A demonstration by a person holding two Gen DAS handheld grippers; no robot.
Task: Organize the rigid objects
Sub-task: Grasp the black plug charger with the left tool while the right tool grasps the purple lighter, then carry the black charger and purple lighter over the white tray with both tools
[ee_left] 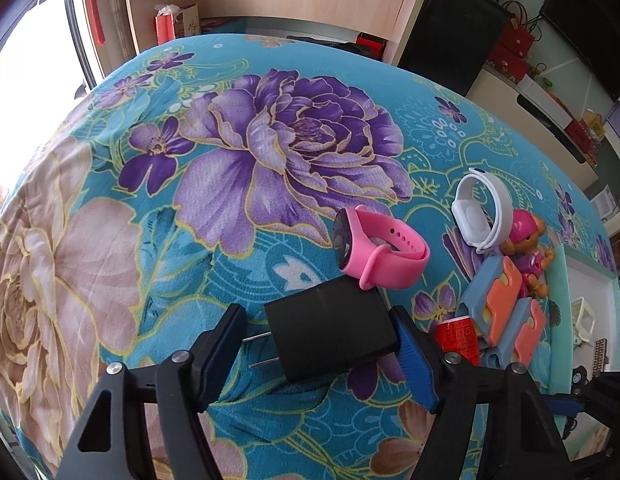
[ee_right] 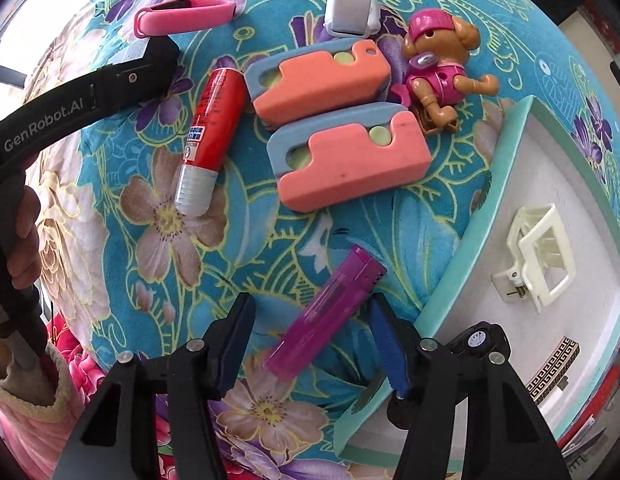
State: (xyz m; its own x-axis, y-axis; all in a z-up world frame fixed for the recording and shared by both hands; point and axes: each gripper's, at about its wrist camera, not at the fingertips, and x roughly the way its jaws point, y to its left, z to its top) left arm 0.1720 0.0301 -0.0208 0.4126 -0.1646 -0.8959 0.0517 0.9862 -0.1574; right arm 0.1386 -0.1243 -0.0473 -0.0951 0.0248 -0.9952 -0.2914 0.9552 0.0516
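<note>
Teal floral cloth (ee_left: pixel 110 216) covers the surface we work over. Our left gripper (ee_left: pixel 322 344) points steeply down with a black plug adapter (ee_left: pixel 334 338) between its jaws; the right-side blue pad touches the adapter's edge while the left-side pad stands clear of the prongs, so the jaws are part-open and not clamped. Just beyond the adapter lies a pink watch (ee_left: pixel 374 250), and farther right a white watch (ee_left: pixel 480 212) leans by a toy dog (ee_left: pixel 528 248). Our right gripper (ee_right: pixel 310 344) points straight down over a purple lighter (ee_right: pixel 326 312), which lies slanted between its half-open jaws; the right pad sits just beside the lighter's cap, the left pad apart from it. Beyond the lighter rest a red glue stick (ee_right: pixel 208 136) and two orange-and-blue cutters (ee_right: pixel 350 164), one behind the other. To the right, a teal-rimmed white tray (ee_right: pixel 470 248) holds a cream hair claw (ee_right: pixel 538 252) and a patterned clip (ee_right: pixel 552 372).
</note>
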